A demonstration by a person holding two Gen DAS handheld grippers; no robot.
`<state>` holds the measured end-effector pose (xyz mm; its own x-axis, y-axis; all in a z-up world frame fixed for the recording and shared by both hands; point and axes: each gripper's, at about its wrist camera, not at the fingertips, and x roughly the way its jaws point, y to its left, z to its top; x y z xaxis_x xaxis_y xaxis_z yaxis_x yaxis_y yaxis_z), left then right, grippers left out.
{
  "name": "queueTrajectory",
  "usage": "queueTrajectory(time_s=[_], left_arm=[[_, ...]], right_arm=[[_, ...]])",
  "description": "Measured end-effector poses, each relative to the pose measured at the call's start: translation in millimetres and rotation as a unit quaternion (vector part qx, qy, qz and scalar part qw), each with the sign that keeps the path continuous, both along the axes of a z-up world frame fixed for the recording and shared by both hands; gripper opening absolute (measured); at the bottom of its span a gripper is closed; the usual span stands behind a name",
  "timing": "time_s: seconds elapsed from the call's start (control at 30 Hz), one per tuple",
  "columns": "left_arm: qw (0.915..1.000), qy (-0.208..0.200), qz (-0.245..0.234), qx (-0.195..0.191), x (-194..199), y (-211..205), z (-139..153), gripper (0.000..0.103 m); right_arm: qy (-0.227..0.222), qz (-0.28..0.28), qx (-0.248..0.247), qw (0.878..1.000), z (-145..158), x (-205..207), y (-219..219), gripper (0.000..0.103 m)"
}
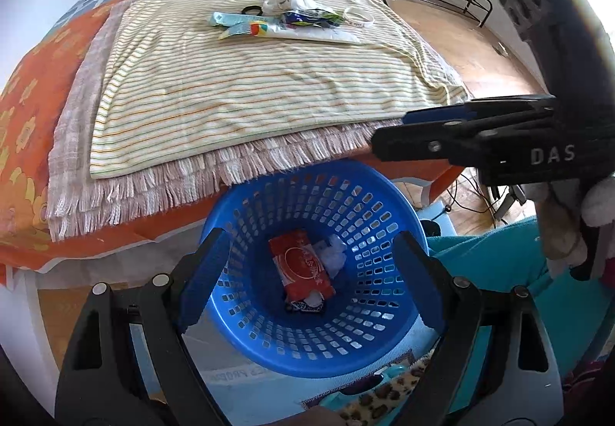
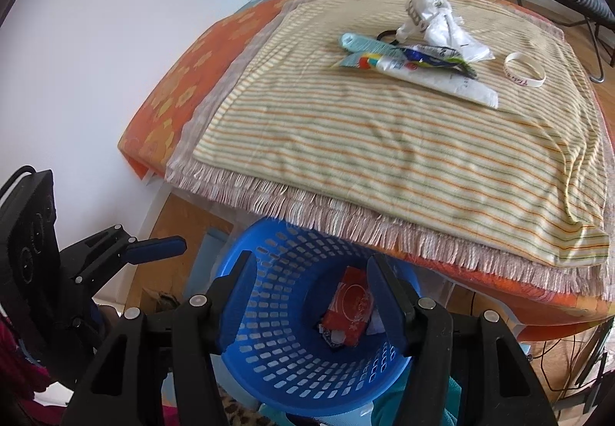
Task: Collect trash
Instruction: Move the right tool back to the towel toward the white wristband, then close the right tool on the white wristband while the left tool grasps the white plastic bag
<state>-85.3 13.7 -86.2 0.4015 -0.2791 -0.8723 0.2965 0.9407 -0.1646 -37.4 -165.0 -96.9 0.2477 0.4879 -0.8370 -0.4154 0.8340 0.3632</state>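
- Trash lies in a heap in the upper right of the right wrist view, on the striped towel: tubes, wrappers and a crumpled white bag, well apart from both tongs.
- Blue basket sits low in the frame, tucked under the bed edge, probably so pieces drop straight in; a red packet already lies inside.
- Left gripper and right gripper hover above the basket, both spread and holding nothing.

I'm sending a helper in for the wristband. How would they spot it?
On the striped cloth covering the table, find the pile of wrappers and tubes at the far end. The wristband lies just right of it, alone: a plain white ring, unlike the flat packets.
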Motion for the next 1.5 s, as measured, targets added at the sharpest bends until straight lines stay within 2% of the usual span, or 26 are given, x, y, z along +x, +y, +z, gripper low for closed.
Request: queueTrajectory(time_s=[0.27,0.5,0.7,0.9,1.3,1.5], left_arm=[[0.9997,-0.009,0.022,0.0,28,12,3,0.089],[0.9987,-0.032,0.038,-0.01,67,15,17,0.089],[0.9971,-0.05,0.05,-0.028,108,10,32,0.089],[0.9951,-0.076,0.053,-0.033,156,-3,46,0.089],[0.9957,-0.075,0.042,-0.035,248,-34,44,0.089],[0.9966,-0.061,0.046,-0.03,293,-45,35,0.089]], right_arm=[[-0.018,-0.053,0.0,0.998,13,12,-20,0.083],[-0.033,-0.108,0.02,0.993,38,33,-45,0.086],[-0.055,-0.135,0.015,0.989,59,56,-69,0.087],[-0.055,-0.168,0.021,0.984,65,88,-102,0.087],[-0.057,-0.208,-0.001,0.976,52,151,-150,0.086],[-0.019,-0.244,0.021,0.969,28,187,-170,0.076]])
